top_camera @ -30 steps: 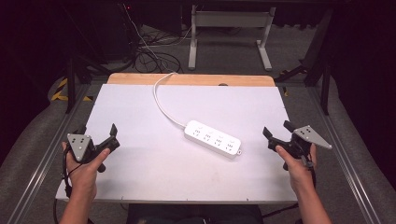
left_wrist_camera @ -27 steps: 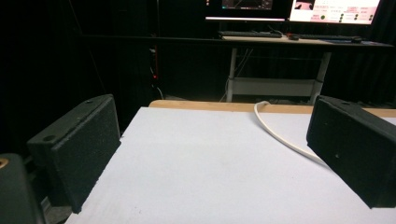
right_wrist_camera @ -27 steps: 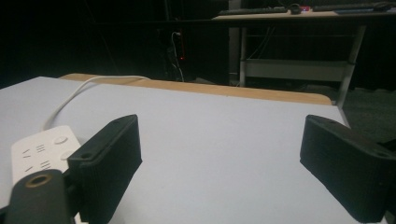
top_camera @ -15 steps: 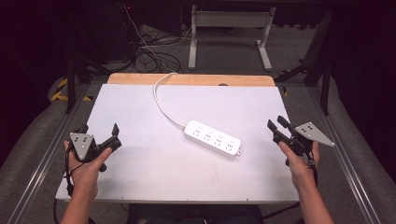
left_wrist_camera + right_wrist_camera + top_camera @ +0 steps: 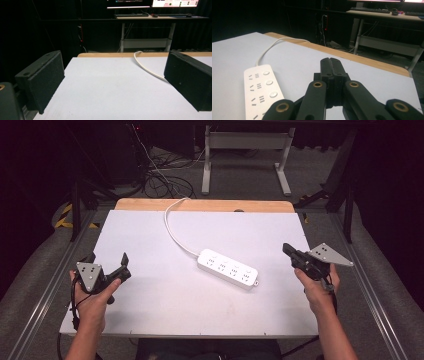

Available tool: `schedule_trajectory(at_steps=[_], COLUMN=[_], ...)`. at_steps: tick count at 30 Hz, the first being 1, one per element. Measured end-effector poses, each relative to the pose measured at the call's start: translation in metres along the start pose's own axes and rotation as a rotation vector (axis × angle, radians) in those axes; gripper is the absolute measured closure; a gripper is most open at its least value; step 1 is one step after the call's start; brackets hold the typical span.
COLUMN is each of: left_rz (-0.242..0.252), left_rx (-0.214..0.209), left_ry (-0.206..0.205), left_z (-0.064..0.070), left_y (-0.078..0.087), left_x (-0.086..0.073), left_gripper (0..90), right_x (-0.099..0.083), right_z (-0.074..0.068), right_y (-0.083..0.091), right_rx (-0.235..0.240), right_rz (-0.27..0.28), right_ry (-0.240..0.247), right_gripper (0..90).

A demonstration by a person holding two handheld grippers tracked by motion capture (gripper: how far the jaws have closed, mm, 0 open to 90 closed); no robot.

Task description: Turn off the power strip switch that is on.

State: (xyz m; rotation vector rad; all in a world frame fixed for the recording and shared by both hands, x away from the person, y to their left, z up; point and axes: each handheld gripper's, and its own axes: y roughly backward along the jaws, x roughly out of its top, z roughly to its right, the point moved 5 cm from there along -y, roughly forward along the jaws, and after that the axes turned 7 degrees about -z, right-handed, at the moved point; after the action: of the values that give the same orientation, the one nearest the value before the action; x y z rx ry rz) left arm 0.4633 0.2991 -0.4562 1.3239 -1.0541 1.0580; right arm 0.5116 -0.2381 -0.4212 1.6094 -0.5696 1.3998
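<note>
One white power strip (image 5: 228,269) lies near the middle of the table (image 5: 150,320), its cord (image 5: 172,230) running off toward 12 o'clock. It looks hard, smooth and light, so it may slide; pinching its long sides seems best. At 9 o'clock the left gripper (image 5: 107,266) has jaws spread wide. At 3 o'clock the right gripper (image 5: 286,249) has jaws pressed together, holding nothing.

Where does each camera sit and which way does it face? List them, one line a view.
High view: above the person's side, facing forward and down on the table; forearms, hands, left tongs and right tongs.
Left gripper view: on the left tongs, jaws apart, facing the table's far edge.
Right gripper view: on the right tongs, jaws together.
Shared: the power strip shows in high and right gripper views.
</note>
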Motion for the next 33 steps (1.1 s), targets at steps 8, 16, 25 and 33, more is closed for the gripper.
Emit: schedule_trajectory(at_steps=[8, 16, 25, 33], left_rz=[0.003, 0.005, 0.006, 0.004], left_rx=[0.010, -0.001, 0.002, -0.005], left_ry=[-0.018, -0.029, -0.040, -0.044], left_z=[-0.002, 0.002, 0.003, 0.003], left_y=[0.000, 0.000, 0.000, -0.001], left_x=[-0.001, 0.000, 0.000, -0.001], left_gripper=[4.0, 4.3, 4.8, 5.1], right_x=[0.012, 0.018, 0.044, 0.057], right_z=[-0.008, -0.018, -0.035, -0.055], right_y=[-0.016, -0.039, -0.060, -0.085], right_rx=[0.040, 0.074, 0.113, 0.155], right_rz=[-0.090, -0.166, -0.221, -0.304], right_ry=[0.015, 0.034, 0.089, 0.160], right_gripper=[90.0, 90.0, 90.0, 90.0])
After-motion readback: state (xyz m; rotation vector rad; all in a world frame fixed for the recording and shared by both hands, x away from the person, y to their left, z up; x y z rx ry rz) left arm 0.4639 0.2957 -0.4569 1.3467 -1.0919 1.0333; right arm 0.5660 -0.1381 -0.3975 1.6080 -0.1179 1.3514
